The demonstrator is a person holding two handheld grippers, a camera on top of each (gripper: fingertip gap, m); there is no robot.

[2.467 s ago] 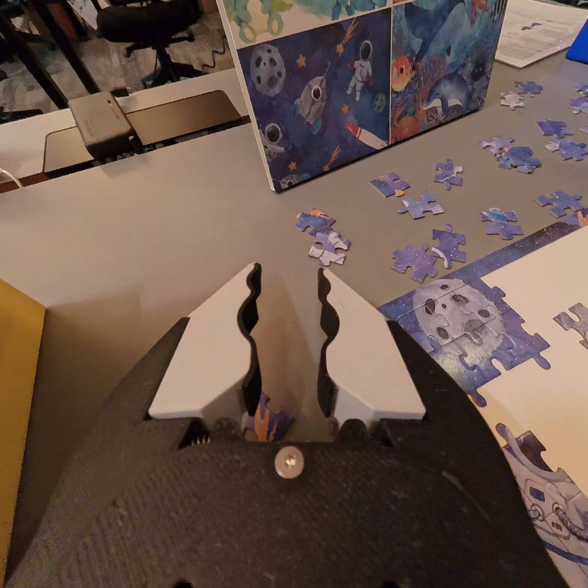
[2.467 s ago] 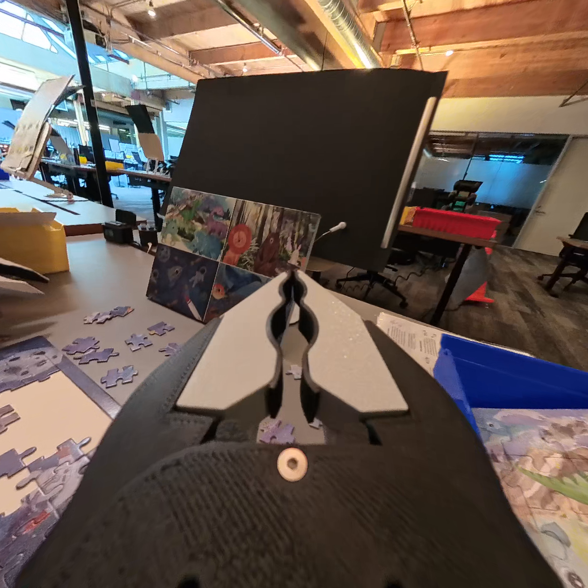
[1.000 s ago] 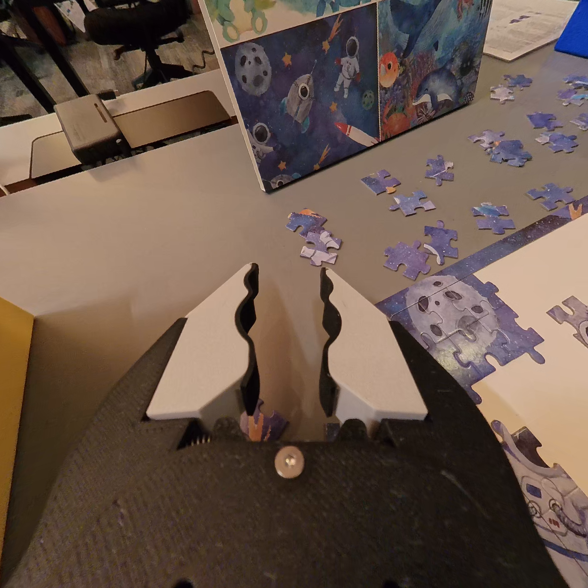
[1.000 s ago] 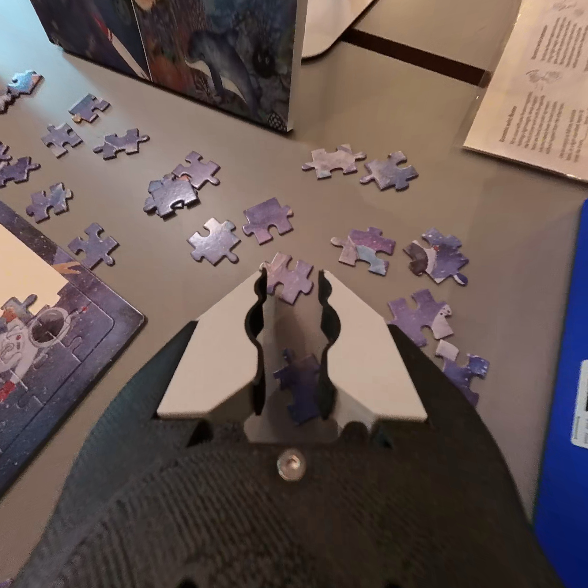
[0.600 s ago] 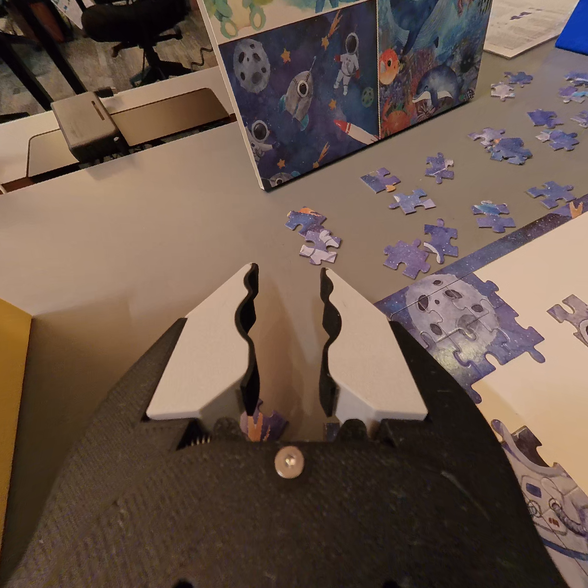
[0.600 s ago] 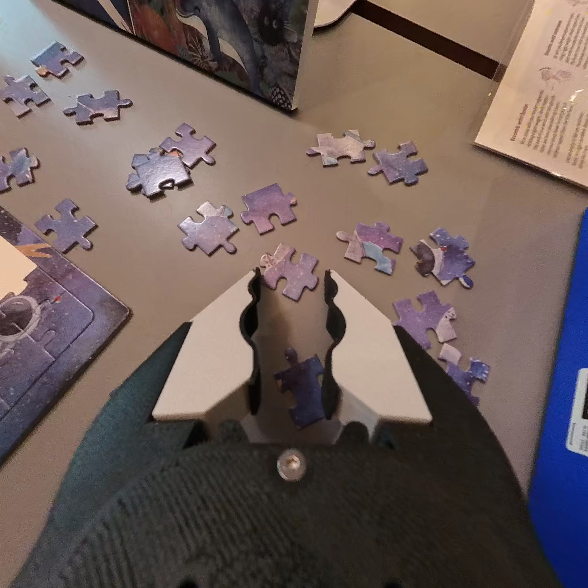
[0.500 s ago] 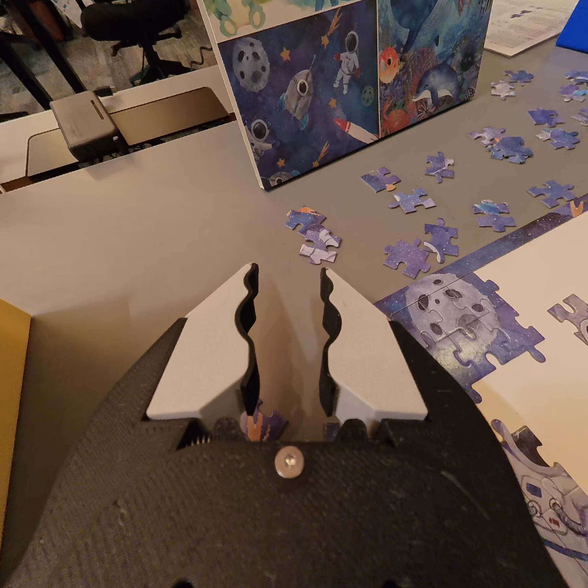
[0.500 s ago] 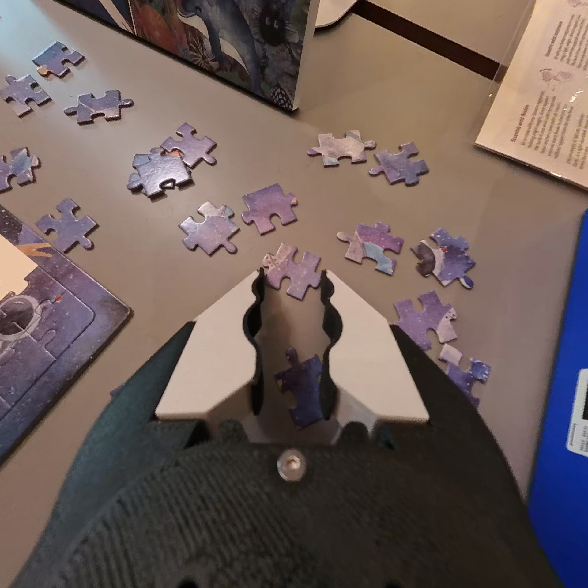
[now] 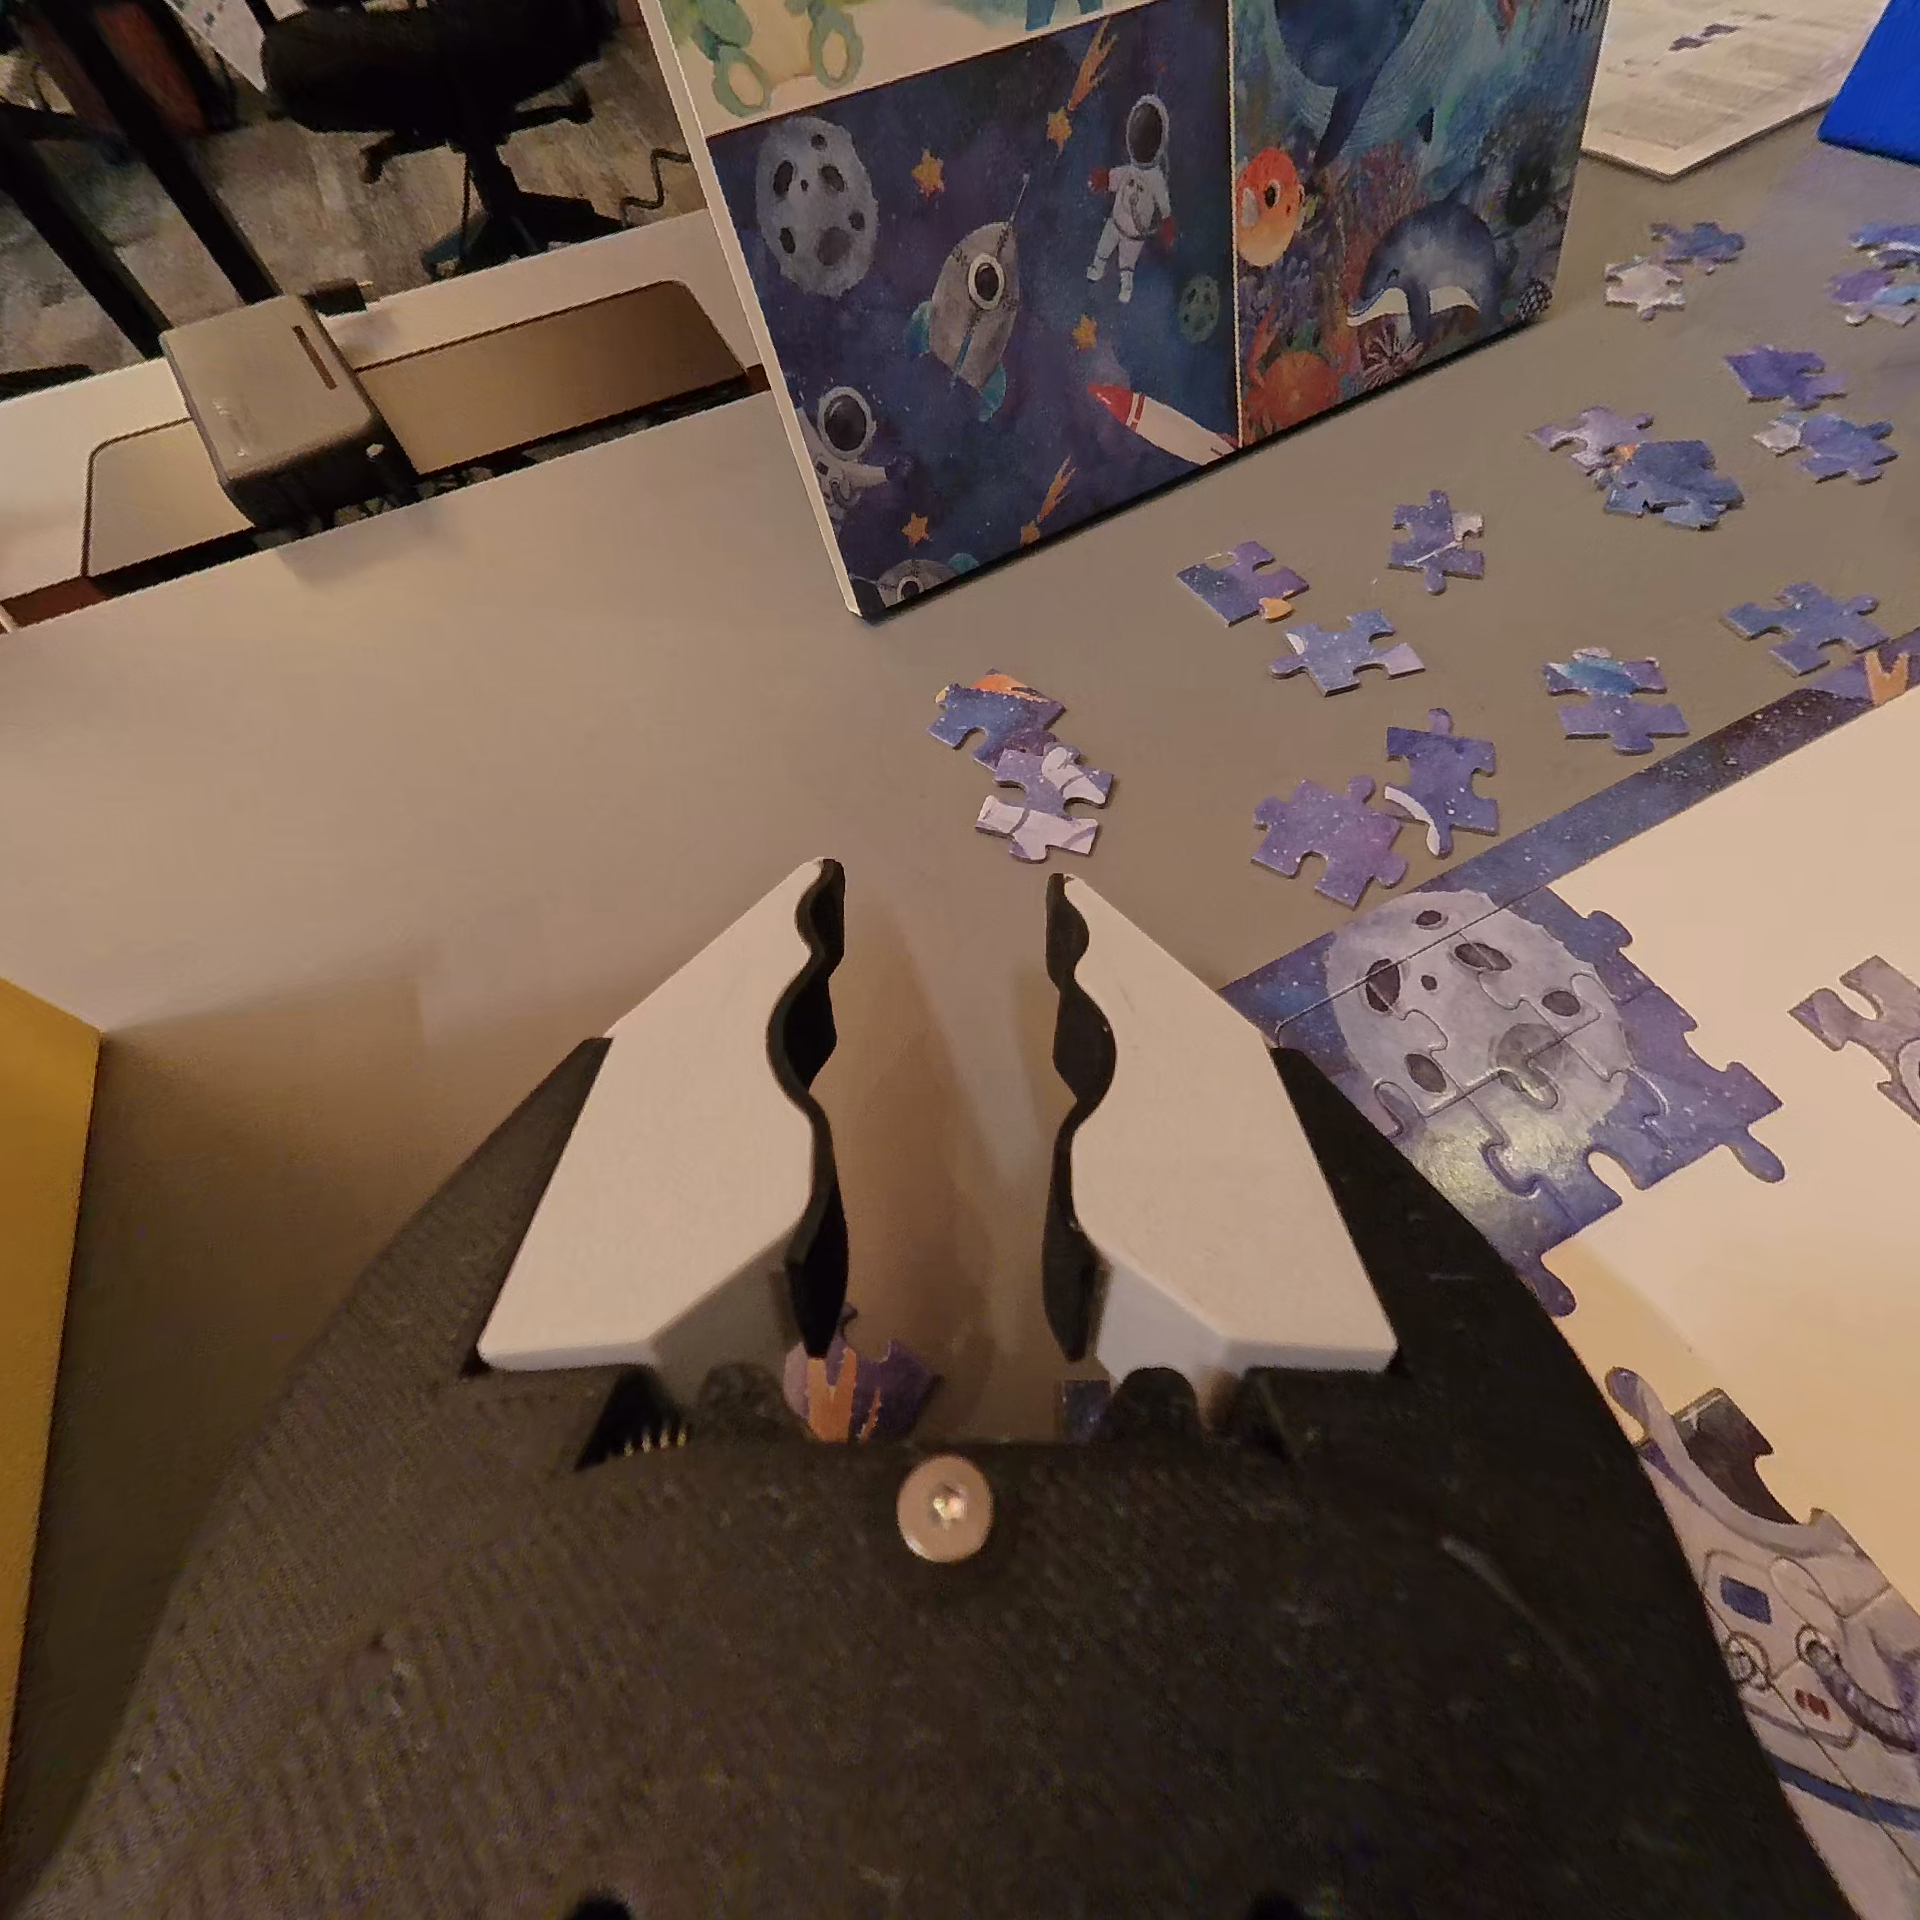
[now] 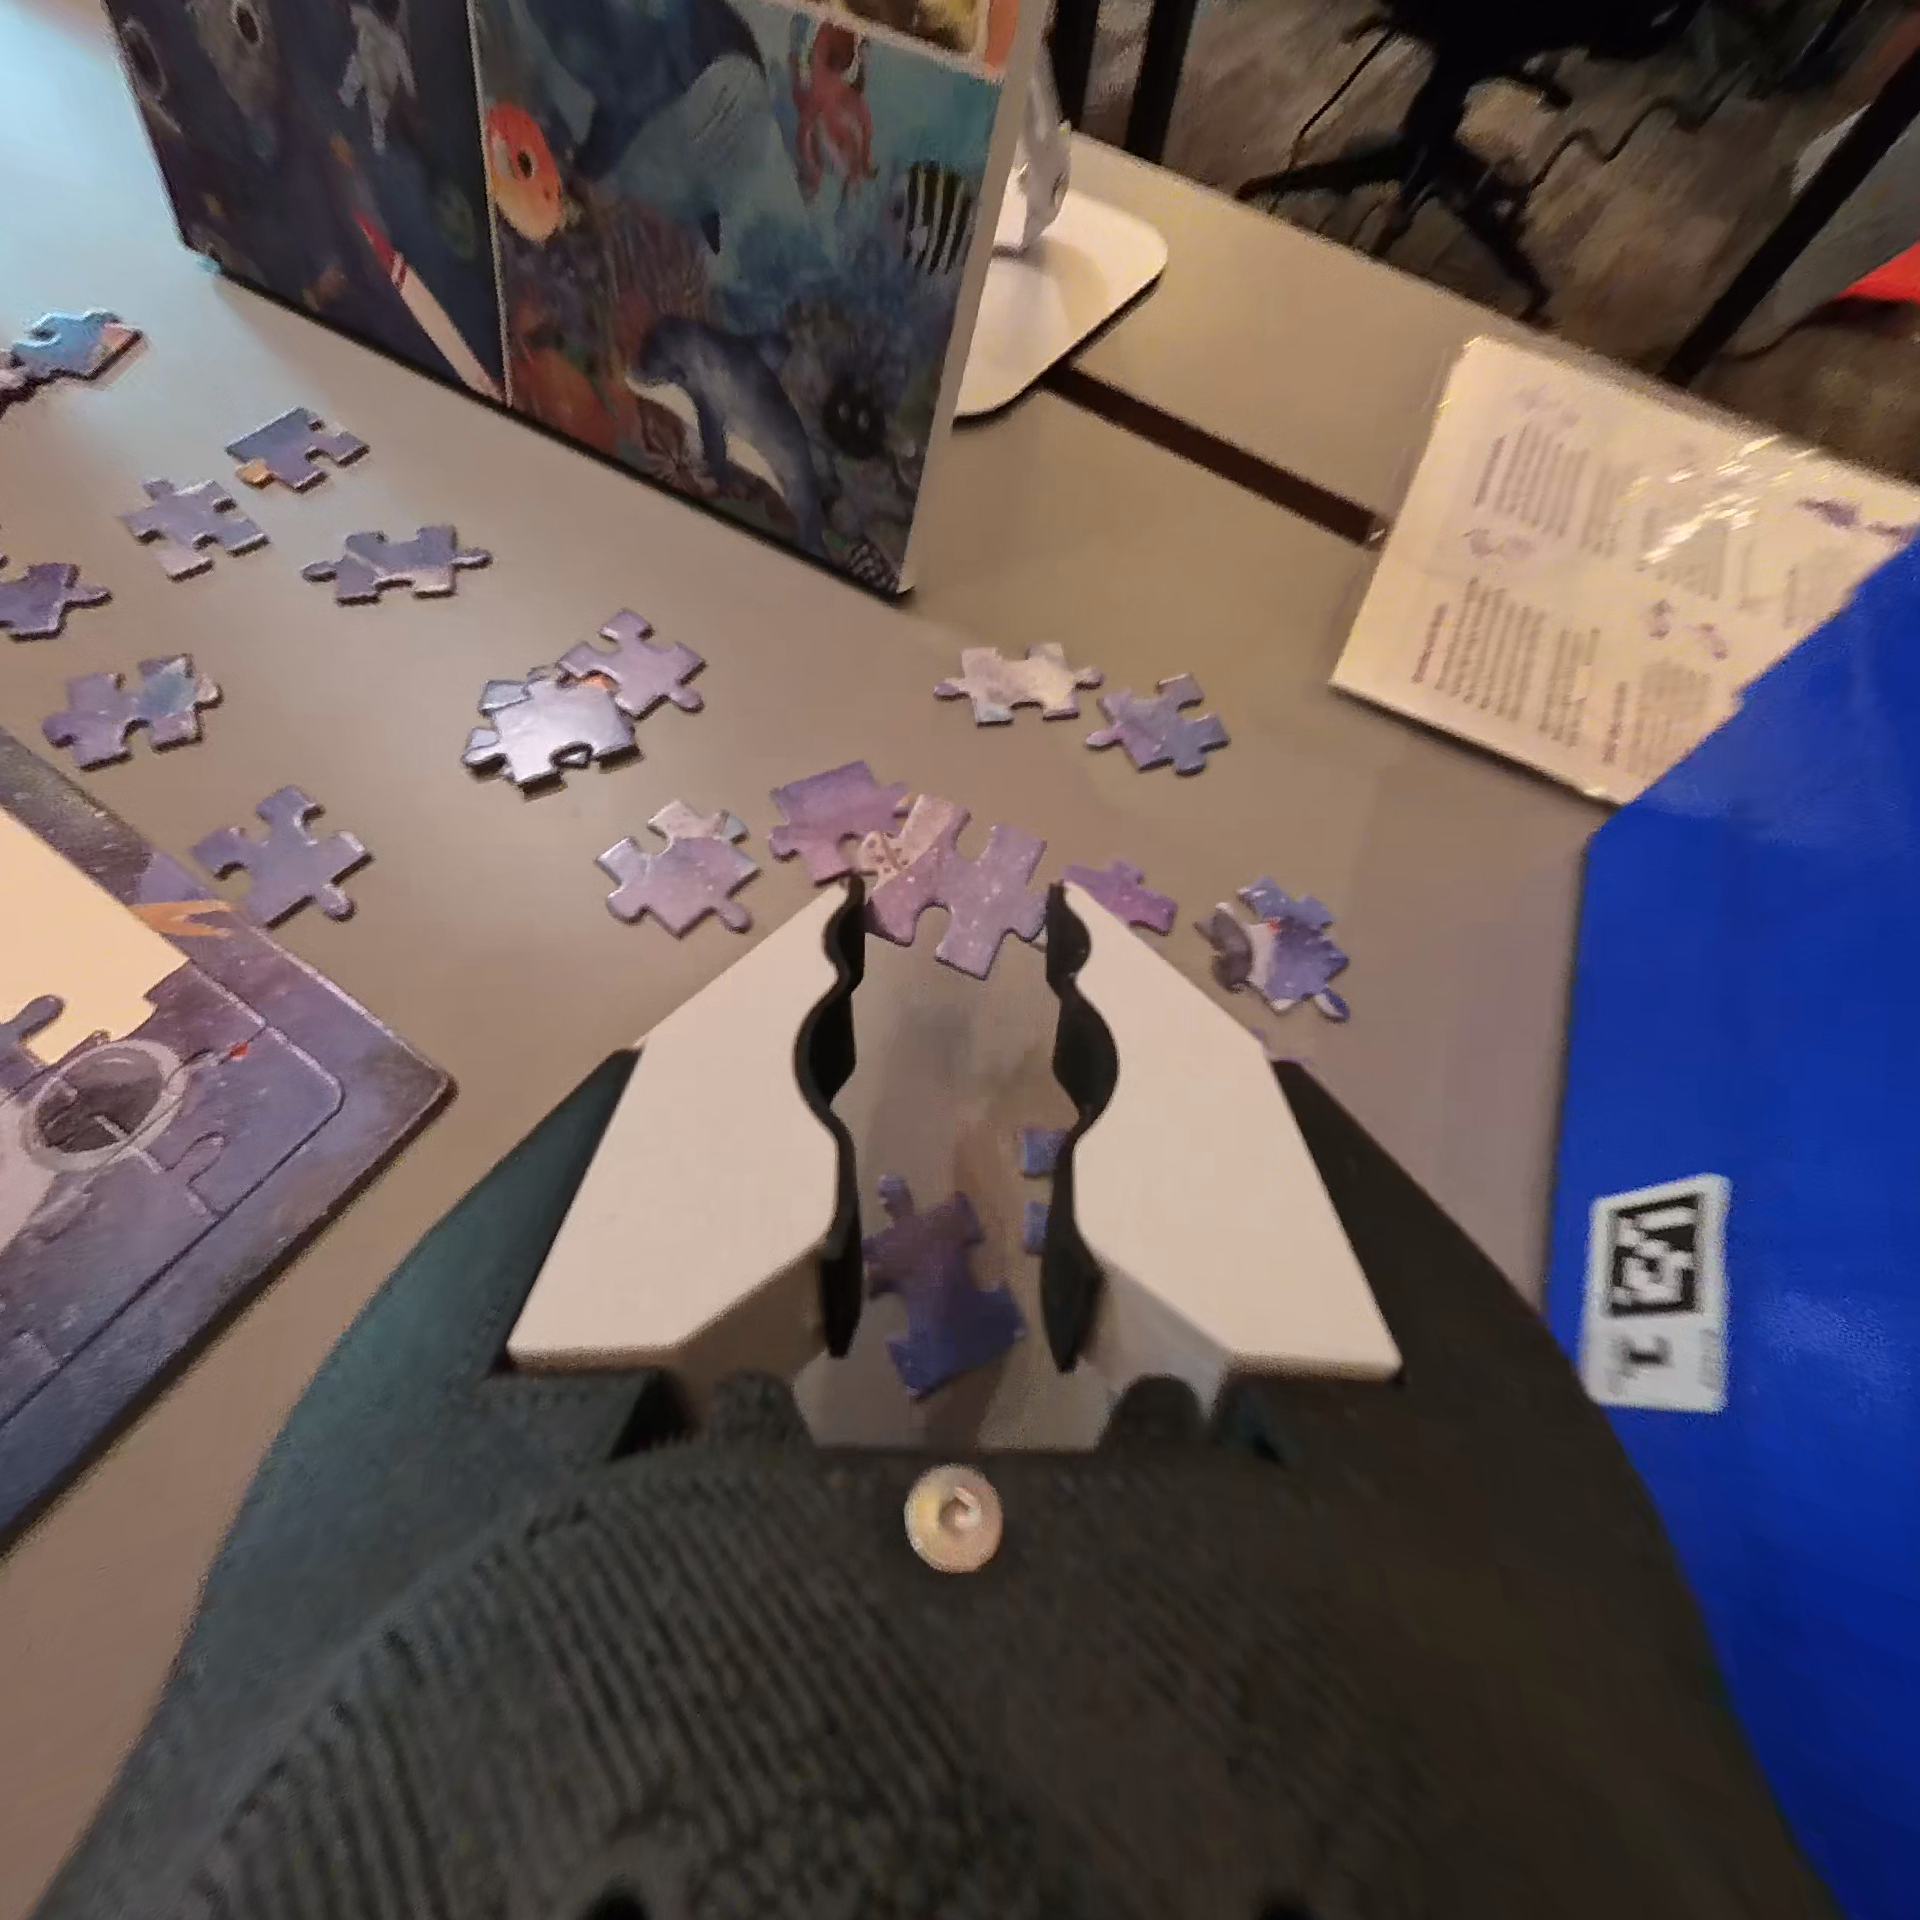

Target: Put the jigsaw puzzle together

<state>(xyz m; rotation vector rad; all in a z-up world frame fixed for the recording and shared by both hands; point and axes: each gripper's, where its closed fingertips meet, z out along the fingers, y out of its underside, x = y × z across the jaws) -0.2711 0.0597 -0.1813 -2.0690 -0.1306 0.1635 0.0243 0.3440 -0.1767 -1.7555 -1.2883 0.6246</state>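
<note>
L view, surface: we see a grey matte table (image 9: pixel 416 779); office chair and floor upper left, dark box (image 9: pixel 281 410) on a pale ledge beyond the edge.
L view, shapes: illustrated puzzle box (image 9: pixel 1143 260) stands at top centre; loose purple pieces (image 9: pixel 1029 769) lie centre right; part-built puzzle board (image 9: pixel 1507 1049) with a moon at right; yellow slab at left edge.
L view, gripper: left gripper (image 9: pixel 940 873) has white wedge fingers w/ wavy black pads, jaws apart, nothing between them, bare table below.
L view, change: we note approx. the same pose as a sec ago.
R view, surface: same grey table (image 10: pixel 1299 499); blurry chair legs at top right, white stand base behind the box.
R view, shapes: blue bin (image 10: pixel 1766 1039) w/ a sticker at right; printed sheet in plastic (image 10: pixel 1621 582) upper right.
R view, gripper: right gripper (image 10: pixel 954 894) pinches a purple puzzle piece (image 10: pixel 966 883) at its tips, tilted clear of the table.
R view, change: earlier that piece lay flat; camera now sits higher, box more in view.
</note>
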